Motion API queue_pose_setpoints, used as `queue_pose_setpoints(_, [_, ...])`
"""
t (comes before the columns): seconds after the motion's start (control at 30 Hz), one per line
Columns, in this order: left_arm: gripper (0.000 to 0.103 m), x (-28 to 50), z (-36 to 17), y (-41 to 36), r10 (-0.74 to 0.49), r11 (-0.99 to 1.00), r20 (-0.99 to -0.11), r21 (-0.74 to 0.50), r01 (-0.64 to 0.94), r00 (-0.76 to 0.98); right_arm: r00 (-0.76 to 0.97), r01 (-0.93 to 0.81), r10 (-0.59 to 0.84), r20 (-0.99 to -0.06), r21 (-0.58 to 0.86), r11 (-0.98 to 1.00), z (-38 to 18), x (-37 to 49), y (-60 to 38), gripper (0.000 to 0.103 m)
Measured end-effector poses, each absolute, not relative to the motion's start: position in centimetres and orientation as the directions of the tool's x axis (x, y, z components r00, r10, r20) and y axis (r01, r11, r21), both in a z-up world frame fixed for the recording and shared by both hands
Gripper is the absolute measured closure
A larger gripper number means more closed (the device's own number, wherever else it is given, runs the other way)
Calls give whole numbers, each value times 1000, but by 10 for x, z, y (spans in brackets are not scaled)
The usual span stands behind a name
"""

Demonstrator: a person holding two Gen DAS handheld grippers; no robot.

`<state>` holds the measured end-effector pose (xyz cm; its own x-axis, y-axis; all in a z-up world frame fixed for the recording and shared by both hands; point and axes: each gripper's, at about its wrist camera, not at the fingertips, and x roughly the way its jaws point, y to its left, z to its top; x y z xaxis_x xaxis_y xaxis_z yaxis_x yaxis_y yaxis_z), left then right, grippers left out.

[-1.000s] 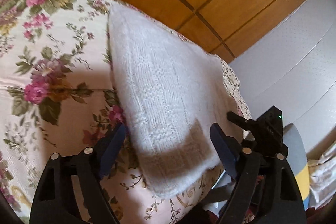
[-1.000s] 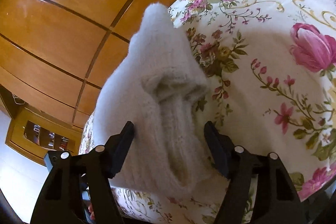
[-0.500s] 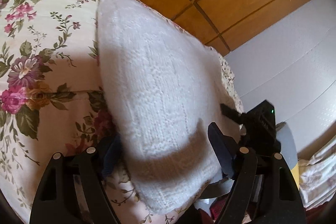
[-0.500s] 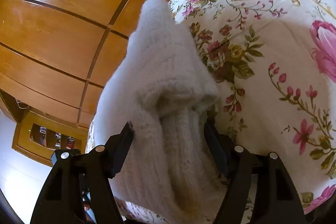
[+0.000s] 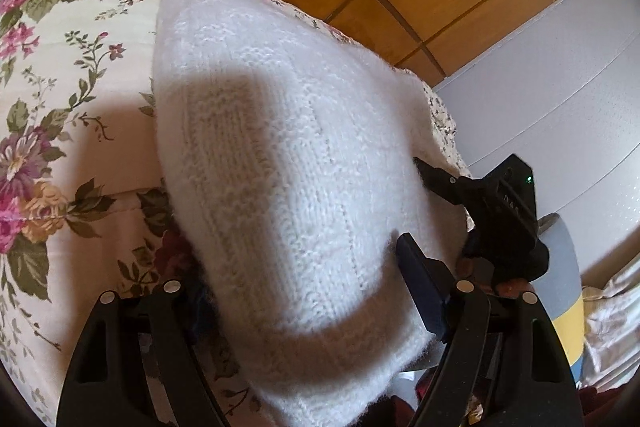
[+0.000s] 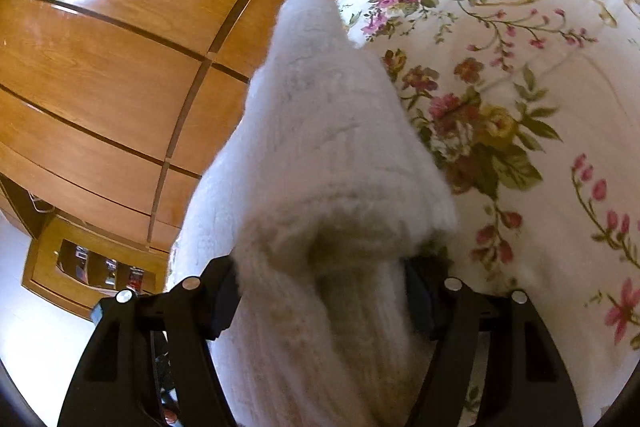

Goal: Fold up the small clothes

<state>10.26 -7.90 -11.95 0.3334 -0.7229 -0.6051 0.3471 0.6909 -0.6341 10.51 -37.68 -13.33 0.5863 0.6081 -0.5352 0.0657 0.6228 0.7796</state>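
Fingers (image 5: 420, 287) of the left gripper (image 5: 304, 303) spread wide, straddling the ribbed hem of a white knit garment (image 5: 288, 155) without pinching it. Right gripper (image 6: 320, 291) likewise parted, its fingers (image 6: 224, 295) flanking a bunched fold of the garment (image 6: 320, 155). Garment lies on a floral bedspread (image 5: 60, 99) near wooden panelling (image 6: 100, 67). No legible writing
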Motion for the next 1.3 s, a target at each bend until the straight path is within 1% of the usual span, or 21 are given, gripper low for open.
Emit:
queue_pose_setpoints(0.03, [30,103,-118,-81,-716,698,-611,-624,350,339,587,56,604,-539,771,634,-132,104,-375,42])
queue_pose_setpoints(0.07, [35,102,-117,-84,-700,714,-623,-603,356,350,587,49,606,-537,771,635,-131,104,-374,47])
queue_pose_setpoints(0.1, [36,102,-115,-87,-691,723,-628,-589,362,357,588,41,611,-530,774,632,-131,103,-373,51])
queue_pose_setpoints(0.17, [46,99,-109,-92,-669,742,-636,-544,392,384,592,28,613,-523,773,633,-129,99,-372,54])
queue_pose_setpoints(0.2, [49,96,-104,-94,-657,752,-640,-515,411,400,596,22,608,-524,768,640,-128,97,-371,56])
queue_pose_setpoints(0.27, [57,94,-97,-98,-640,764,-641,-474,438,423,603,13,596,-531,753,658,-124,95,-366,57])
queue_pose_setpoints(0.37, [64,90,-84,-102,-629,772,-626,-432,465,462,623,-18,569,-536,718,696,-114,94,-355,58])
queue_pose_setpoints(0.47, [68,90,-75,-102,-618,780,-616,-405,477,488,641,-52,554,-531,690,722,-102,91,-346,60])
queue_pose_setpoints(0.67, [71,81,-51,-92,-595,797,-562,-322,511,575,674,-116,550,-494,665,738,-85,86,-322,62])
queue_pose_setpoints(0.8, [71,71,-37,-82,-567,814,-529,-238,530,632,694,-157,561,-451,666,729,-76,87,-309,62])
queue_pose_setpoints(0.83, [71,70,-34,-80,-593,793,-511,-237,561,622,697,-165,564,-443,667,727,-73,89,-307,62])
queue_pose_setpoints(0.93, [71,70,-26,-74,-560,814,-490,-175,554,668,702,-198,576,-418,663,722,-67,97,-300,62])
queue_pose_setpoints(1.0, [71,76,-24,-71,-534,829,-484,-136,543,694,706,-223,576,-412,642,733,-62,108,-289,62])
queue_pose_setpoints(1.3, [71,141,-27,-48,-444,885,-467,-92,457,764,714,-293,563,-416,552,780,-59,179,-243,62])
